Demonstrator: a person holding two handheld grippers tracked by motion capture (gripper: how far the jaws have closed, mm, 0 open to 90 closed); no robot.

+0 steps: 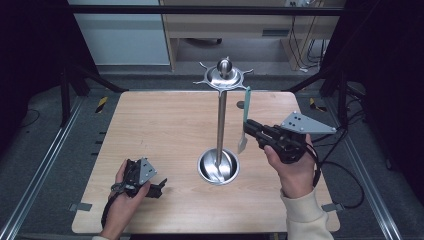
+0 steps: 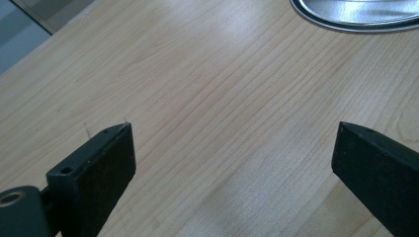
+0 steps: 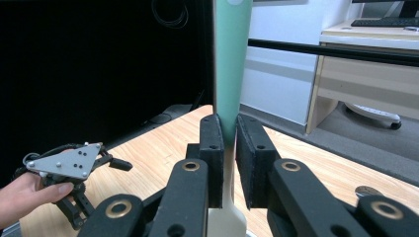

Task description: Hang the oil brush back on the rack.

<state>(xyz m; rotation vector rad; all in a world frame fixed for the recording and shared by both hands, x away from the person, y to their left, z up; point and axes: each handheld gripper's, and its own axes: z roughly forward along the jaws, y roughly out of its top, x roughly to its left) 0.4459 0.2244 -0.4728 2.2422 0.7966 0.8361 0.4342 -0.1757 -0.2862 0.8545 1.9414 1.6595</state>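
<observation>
A steel rack stands mid-table: a thin pole [image 1: 220, 125] rises from a round dish base [image 1: 218, 167] to a ring of hooks [image 1: 223, 76]. My right gripper [image 1: 248, 127] is shut on a utensil with a green handle [image 1: 246, 107], held upright just right of the pole, pale head down. In the right gripper view the pads [image 3: 213, 148] clamp the green handle [image 3: 231, 59] on both sides. My left gripper [image 1: 159, 186] rests low at the table's front left, open, nothing between its jaws [image 2: 232, 148]. The base's rim [image 2: 356, 17] lies beyond them.
A small round disc [image 1: 240, 105] lies on the wooden table [image 1: 150, 125] behind the held utensil. A desk and cables stand past the far edge. Dark frame posts flank both sides. The person's other hand with its gripper [image 3: 74, 168] is farther off in the right gripper view.
</observation>
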